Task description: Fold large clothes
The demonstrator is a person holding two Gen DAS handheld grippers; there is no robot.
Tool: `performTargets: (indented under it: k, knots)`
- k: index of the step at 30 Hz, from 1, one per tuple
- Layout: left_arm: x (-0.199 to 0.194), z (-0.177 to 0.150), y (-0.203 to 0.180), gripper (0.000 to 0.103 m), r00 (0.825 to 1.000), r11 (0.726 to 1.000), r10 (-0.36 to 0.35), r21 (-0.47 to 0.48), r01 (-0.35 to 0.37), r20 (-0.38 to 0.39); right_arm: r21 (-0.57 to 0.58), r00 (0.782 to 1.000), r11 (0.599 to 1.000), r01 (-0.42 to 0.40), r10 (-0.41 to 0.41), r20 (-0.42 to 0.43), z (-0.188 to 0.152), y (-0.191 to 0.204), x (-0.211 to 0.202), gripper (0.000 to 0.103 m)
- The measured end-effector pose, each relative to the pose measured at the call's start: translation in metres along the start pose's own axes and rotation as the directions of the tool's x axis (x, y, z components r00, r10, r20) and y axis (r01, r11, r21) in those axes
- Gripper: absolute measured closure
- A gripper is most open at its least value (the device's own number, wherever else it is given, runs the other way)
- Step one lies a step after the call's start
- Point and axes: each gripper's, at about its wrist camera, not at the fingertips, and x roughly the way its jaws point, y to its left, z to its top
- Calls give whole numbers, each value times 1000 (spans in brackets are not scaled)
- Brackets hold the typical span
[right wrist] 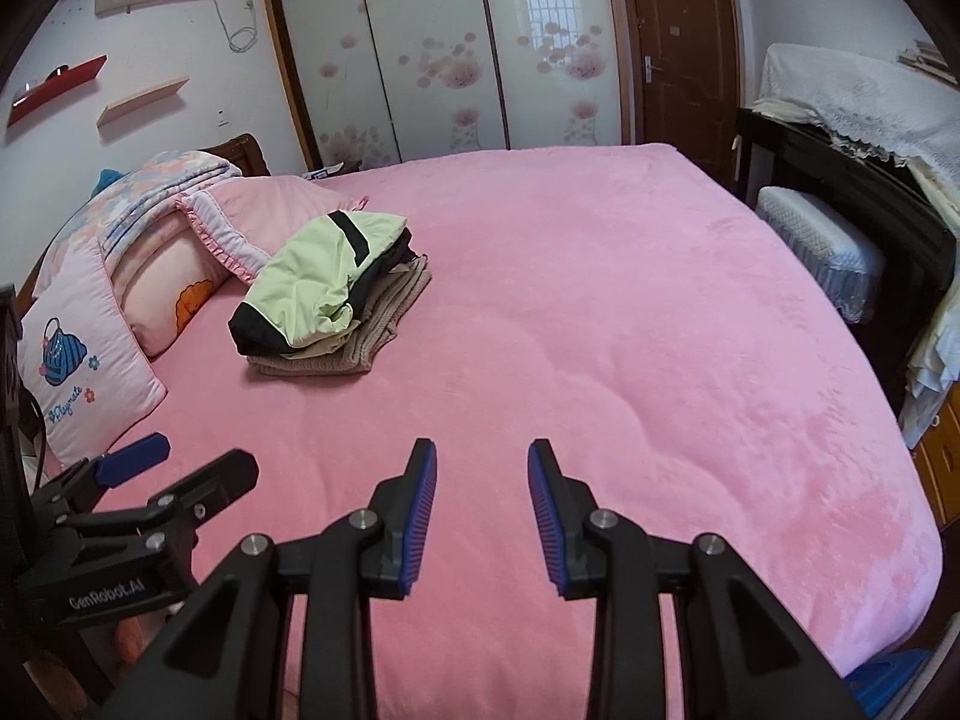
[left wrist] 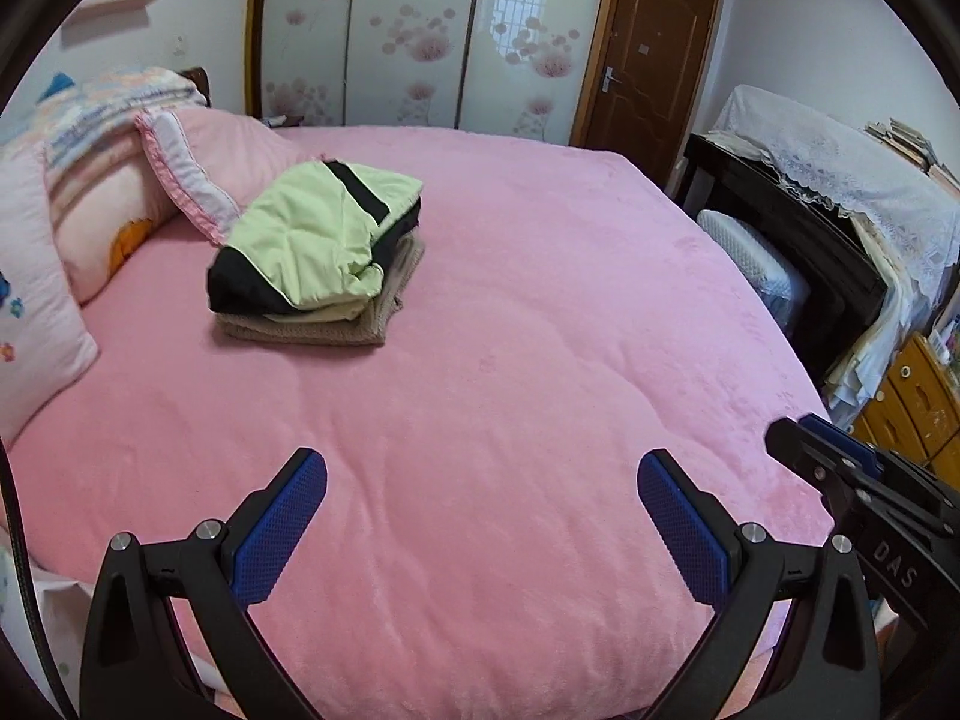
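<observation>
A stack of folded clothes lies on the pink bed (left wrist: 510, 330), near the pillows. On top is a light green and black garment (left wrist: 312, 234) over a beige knit one (left wrist: 336, 324). The stack also shows in the right wrist view (right wrist: 324, 282). My left gripper (left wrist: 483, 474) is open and empty above the bed's near part. My right gripper (right wrist: 480, 462) is open and empty, to the right of the left one. Both are well short of the stack. Each gripper shows in the other's view: the right (left wrist: 828, 444) and the left (right wrist: 186, 456).
Pillows (right wrist: 90, 378) and a folded quilt (right wrist: 162, 192) lie at the bed's left end. A dark cabinet under a lace cloth (right wrist: 852, 96) and a padded stool (right wrist: 822, 240) stand right of the bed. Wardrobe doors (right wrist: 432, 48) and a brown door (right wrist: 678, 36) are behind.
</observation>
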Motion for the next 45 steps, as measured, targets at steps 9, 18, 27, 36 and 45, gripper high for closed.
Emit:
performTargets:
  k: [9,18,27,36,45]
  knots:
    - [-23,-4,-23,0,999,999,36,32,-37,32,0,999,1000,-3,3,34,-12,-9,-27,71]
    - [-33,-8,-34,0,997,998,57,34,-58,46,-22,999,1000,-15,16,34,-13,-1,-30,71]
    - [-37,-9,-35,0,996,996,79,34,-80,50,-30,999,1000,-7,9,39,-14,4,-31,70]
    - [-41,-10,-40,0,993,993,104,45,-106,55,-16,999,1000,5,-4,33,-17,-2,-34,70]
    - [-43,-13,-38,0,992,993,111,39,-113,57,-21,999,1000,17,-16,41,-17,-3,-38,70]
